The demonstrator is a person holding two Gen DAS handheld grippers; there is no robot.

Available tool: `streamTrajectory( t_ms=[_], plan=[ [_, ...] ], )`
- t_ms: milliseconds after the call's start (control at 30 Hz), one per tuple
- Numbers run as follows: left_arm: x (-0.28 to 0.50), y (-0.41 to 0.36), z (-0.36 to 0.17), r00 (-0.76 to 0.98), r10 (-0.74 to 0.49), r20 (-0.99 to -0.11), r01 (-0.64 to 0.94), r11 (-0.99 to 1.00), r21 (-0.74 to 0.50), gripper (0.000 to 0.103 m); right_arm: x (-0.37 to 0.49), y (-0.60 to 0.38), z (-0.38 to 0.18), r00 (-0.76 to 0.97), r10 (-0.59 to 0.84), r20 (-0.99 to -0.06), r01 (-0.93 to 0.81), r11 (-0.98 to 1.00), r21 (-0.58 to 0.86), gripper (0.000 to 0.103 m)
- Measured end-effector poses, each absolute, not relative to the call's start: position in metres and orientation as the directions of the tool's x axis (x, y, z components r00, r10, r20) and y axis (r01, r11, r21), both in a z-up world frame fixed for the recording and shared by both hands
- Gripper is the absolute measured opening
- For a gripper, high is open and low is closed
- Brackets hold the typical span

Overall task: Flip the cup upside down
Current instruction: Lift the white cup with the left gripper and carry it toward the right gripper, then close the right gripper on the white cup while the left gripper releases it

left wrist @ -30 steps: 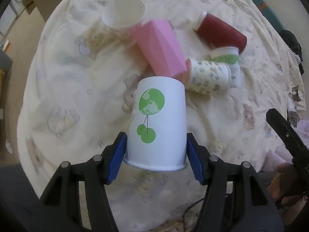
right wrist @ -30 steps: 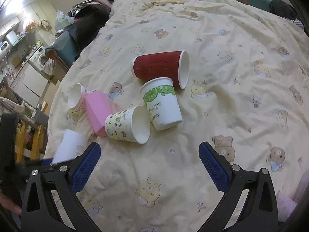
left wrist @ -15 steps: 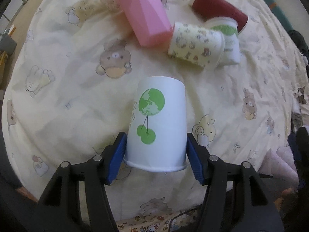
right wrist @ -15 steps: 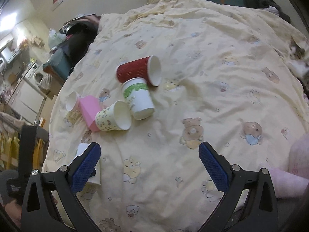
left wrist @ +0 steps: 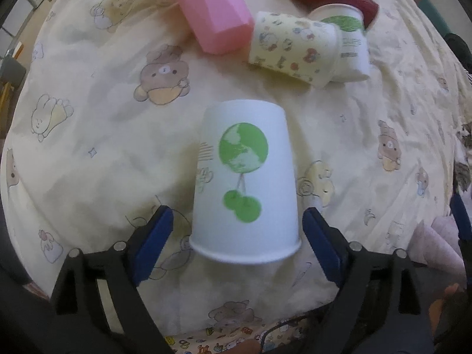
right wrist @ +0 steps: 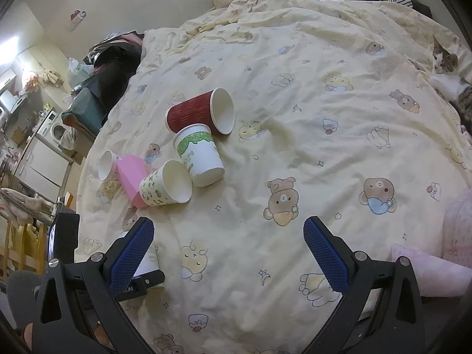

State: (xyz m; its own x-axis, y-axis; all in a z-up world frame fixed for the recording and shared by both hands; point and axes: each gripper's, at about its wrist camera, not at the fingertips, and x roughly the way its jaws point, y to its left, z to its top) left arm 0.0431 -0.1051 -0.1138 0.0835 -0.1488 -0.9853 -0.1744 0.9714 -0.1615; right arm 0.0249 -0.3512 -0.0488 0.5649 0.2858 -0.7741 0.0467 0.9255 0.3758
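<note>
**Six cups on the quilt, one upside down between open jaws**

The white cup (left wrist: pixel 244 183) with the green globe print stands mouth-down on the quilt (left wrist: pixel 97 135), base up. It sits between the blue pads of the left gripper (left wrist: pixel 236 242), whose jaws are spread wider than the cup's rim; a gap shows on each side, so neither pad touches it. In the right wrist view only a sliver of this cup (right wrist: pixel 149 261) shows behind the right gripper's left finger.

The right gripper (right wrist: pixel 228 255) hangs over bare quilt with its jaws wide and nothing between them.

Five other cups lie in a loose cluster farther up the bed, all on their sides. Counted from the right wrist view: one red cup (right wrist: pixel 197 115) with its white mouth facing right; one leaf-band cup (right wrist: pixel 199 155) touching the red one, mouth toward the camera; one patterned cup (right wrist: pixel 163 187) beside it, mouth also open to view; one pink faceted cup (right wrist: pixel 131 175) pressed against the patterned one; and one small white cup (right wrist: pixel 106 165) just behind the pink one.

One cat (right wrist: pixel 445 73) lies at the right edge of the bed. A pink pillow (right wrist: pixel 427 271) lies at the lower right. Two grippers, six cups, one cat.
</note>
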Motion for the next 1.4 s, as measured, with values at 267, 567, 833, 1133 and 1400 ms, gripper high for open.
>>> streamTrajectory(
  t_ms=[267,567,833,1133,1400],
  plan=[
    [0.034,-0.111,-0.093,0.109,-0.178,-0.978,-0.128,0.973,-0.192,0.088,0.027,-0.349,-0.051,0.558,0.290,-0.777,0.045,0.925,0.378,0.103],
    [0.014,-0.093,-0.040,0.163,-0.218,-0.962,-0.078,0.969,-0.233,0.088,0.028,-0.344,-0.050,0.559,0.284,-0.779,0.039,0.930,0.366,0.103],
    [0.017,-0.046,-0.027,0.222,-0.168,-0.961,-0.136,0.970,-0.201,0.088,0.029,-0.338,-0.052,0.551,0.271,-0.789,0.030,0.939,0.343,0.103],
    [0.026,0.003,-0.043,0.261,-0.068,-0.963,-0.195,0.973,-0.121,0.088,0.032,-0.326,-0.058,0.521,0.271,-0.809,0.004,0.948,0.319,0.103],
    [0.030,0.017,-0.058,0.268,-0.022,-0.963,-0.194,0.978,-0.076,0.088,0.045,-0.304,-0.071,0.403,0.408,-0.820,-0.060,0.905,0.421,0.103]
  ],
)
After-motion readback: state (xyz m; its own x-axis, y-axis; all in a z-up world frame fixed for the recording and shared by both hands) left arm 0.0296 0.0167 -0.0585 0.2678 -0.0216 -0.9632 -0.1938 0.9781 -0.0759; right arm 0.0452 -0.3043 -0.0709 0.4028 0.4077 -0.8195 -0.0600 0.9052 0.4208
